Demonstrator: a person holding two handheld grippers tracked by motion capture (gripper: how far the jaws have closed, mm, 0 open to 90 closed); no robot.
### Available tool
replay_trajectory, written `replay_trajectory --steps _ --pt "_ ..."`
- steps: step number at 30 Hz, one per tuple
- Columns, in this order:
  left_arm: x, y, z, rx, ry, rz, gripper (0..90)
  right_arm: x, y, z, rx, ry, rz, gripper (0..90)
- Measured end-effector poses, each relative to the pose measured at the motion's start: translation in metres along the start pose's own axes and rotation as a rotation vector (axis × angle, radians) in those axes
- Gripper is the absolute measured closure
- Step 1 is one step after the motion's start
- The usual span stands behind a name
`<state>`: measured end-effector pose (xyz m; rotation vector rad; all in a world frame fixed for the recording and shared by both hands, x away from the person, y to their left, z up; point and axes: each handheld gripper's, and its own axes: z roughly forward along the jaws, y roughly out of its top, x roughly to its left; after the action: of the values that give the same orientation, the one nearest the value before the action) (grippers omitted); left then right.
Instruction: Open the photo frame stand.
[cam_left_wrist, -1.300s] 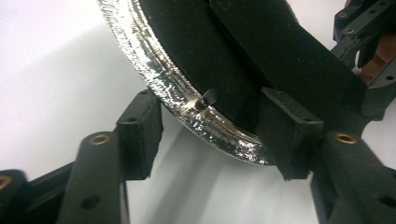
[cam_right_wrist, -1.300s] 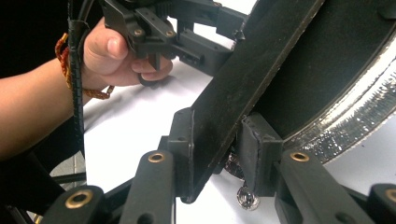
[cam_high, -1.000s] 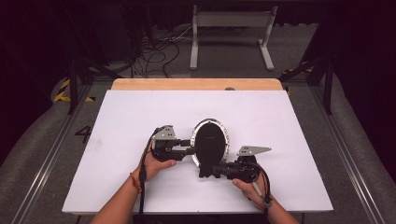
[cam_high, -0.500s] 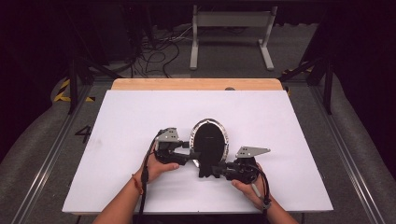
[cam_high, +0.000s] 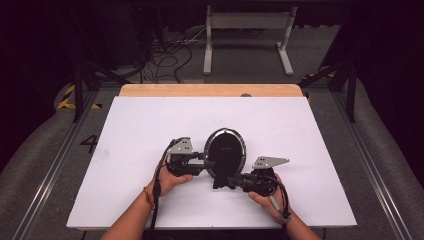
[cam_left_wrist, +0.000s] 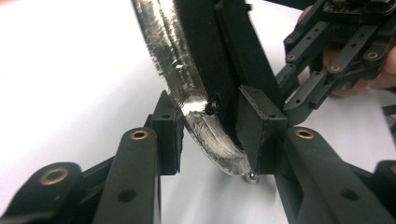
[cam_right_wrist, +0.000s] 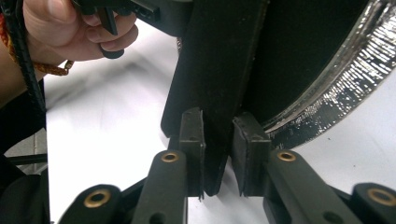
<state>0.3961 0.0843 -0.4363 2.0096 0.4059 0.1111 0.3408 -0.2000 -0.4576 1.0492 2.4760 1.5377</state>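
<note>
An oval black frame with a shiny silver rim is held just above the white table, its dark back facing up. My left gripper comes in from the left and is shut on the rim's edge. A flat black stand flap hangs from the frame's near end. My right gripper is shut on that flap, one pad on each side of it. A hand holding the left gripper shows at the upper left of the right gripper view.
The white tabletop stretches bare around the frame, with a wooden strip along its far edge. Beyond it are a grey stand and cables on the floor. Metal rails run along both sides.
My left gripper has shifted slightly toward the person's side. The frame and the right gripper have hardly moved.
</note>
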Motion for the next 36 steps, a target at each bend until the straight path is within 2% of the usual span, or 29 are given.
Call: replay_trajectory --steps 8,12,13,15,17,22,26,31,33,36 --pt "-0.008 0.006 -0.004 -0.012 0.07 0.065 67.0 0.002 0.003 -0.003 -0.003 -0.011 -0.015 77.5" --pt "-0.013 0.007 -0.006 -0.001 0.107 0.107 68.0 0.004 0.005 -0.004 0.003 -0.015 -0.038 77.7" --pt "-0.013 0.007 -0.006 0.003 0.121 0.122 67.5 0.006 0.005 -0.003 0.01 -0.023 -0.058 78.1" --pt "-0.013 0.007 -0.007 0.011 0.12 0.137 67.9 0.007 0.005 -0.003 0.013 -0.027 -0.065 78.3" --pt "-0.014 0.007 -0.009 0.024 0.116 0.171 68.2 0.009 0.005 -0.002 0.02 -0.03 -0.076 78.5" --pt "-0.014 0.004 -0.009 0.02 0.104 0.146 69.4 0.008 0.004 -0.002 0.026 -0.027 -0.078 78.7" --pt "-0.015 0.001 -0.007 0.04 0.092 0.134 61.5 0.009 0.004 -0.003 0.023 -0.026 -0.079 78.7" --pt "-0.016 -0.003 0.002 0.075 0.085 0.127 57.4 0.01 0.005 -0.003 0.025 -0.027 -0.085 78.5" --pt "-0.016 -0.003 0.006 0.086 0.098 0.135 58.9 0.011 0.005 -0.003 0.025 -0.028 -0.085 78.6" --pt "-0.016 -0.005 0.008 0.091 0.106 0.137 65.6 0.011 0.005 -0.003 0.029 -0.031 -0.09 78.6"
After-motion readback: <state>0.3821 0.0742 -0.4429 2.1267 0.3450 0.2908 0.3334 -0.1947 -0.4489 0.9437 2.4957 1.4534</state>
